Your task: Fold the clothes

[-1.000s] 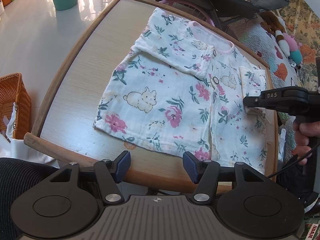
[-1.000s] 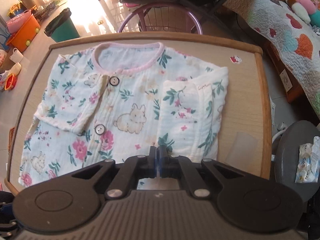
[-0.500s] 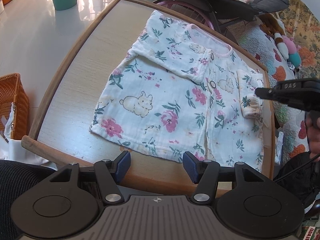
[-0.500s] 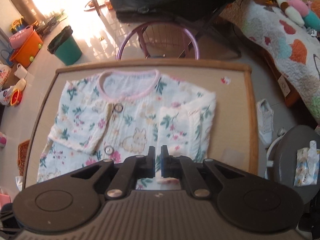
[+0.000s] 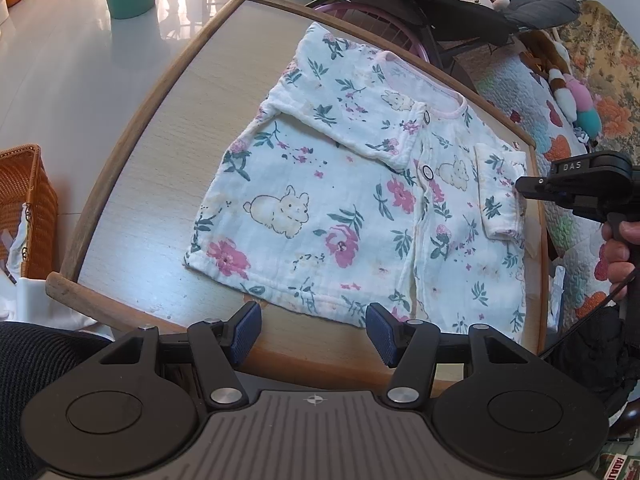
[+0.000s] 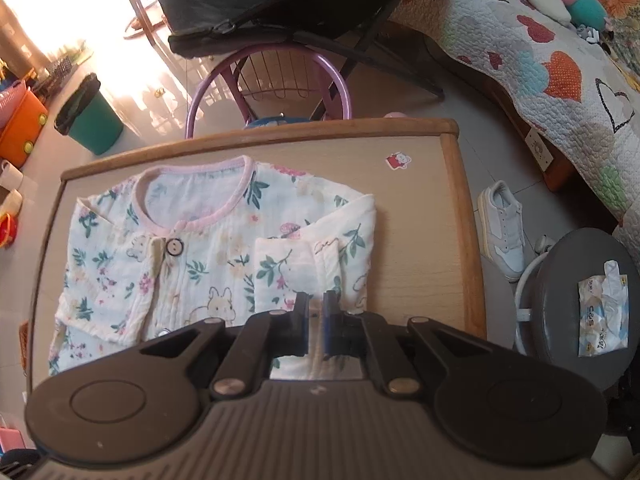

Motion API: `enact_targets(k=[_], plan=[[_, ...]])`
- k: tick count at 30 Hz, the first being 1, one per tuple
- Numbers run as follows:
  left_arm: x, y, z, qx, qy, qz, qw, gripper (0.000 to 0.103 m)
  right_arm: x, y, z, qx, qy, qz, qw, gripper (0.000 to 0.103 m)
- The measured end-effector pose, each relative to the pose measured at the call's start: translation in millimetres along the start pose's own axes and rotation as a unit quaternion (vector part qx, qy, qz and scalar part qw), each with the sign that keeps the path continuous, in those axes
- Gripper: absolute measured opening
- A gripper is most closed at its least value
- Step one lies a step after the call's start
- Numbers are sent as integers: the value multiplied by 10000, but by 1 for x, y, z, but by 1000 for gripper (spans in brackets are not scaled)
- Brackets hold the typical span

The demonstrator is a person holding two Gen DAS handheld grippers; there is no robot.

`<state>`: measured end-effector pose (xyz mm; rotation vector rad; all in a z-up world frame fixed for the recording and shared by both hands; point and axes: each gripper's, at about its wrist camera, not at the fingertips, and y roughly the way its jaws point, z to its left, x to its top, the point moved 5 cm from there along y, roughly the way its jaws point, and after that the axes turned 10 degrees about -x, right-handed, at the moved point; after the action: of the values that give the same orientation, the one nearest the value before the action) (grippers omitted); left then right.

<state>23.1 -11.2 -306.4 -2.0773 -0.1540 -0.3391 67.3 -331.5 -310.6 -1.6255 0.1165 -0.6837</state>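
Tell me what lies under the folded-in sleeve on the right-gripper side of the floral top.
Under the folded sleeve lies the floral top's own front panel, flat on the table. The fabric directly beneath the sleeve is covered, so any print or button there cannot be seen.

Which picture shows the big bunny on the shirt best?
The left wrist view. There the big bunny is seen whole and sharp on the front of the flowery shirt, with nothing covering it. In the right wrist view that part of the shirt lies behind the gripper's body, so only a smaller bunny shows.
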Motion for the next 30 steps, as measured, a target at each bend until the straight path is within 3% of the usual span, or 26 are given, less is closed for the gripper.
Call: enact_targets(k=[5, 12, 17, 20, 30], plan=[[1, -2, 4, -48, -98, -11, 9999, 59, 4, 0, 2, -149, -79, -145, 9998, 29], [1, -1, 3, -68, -102, 6, 9999, 59, 9, 5, 5, -233, -222, -81, 9995, 29], [2, -2, 3, -122, -140, -22, 9998, 59, 7, 11, 8, -266, -241, 21, 9994, 21], [4, -4, 4, -133, -166, -46, 9998, 59, 5, 14, 8, -270, -214, 123, 9993, 5], [7, -6, 9, -162, -253, -98, 9995, 59, 20, -15, 30, 646, 517, 67, 9966, 3]])
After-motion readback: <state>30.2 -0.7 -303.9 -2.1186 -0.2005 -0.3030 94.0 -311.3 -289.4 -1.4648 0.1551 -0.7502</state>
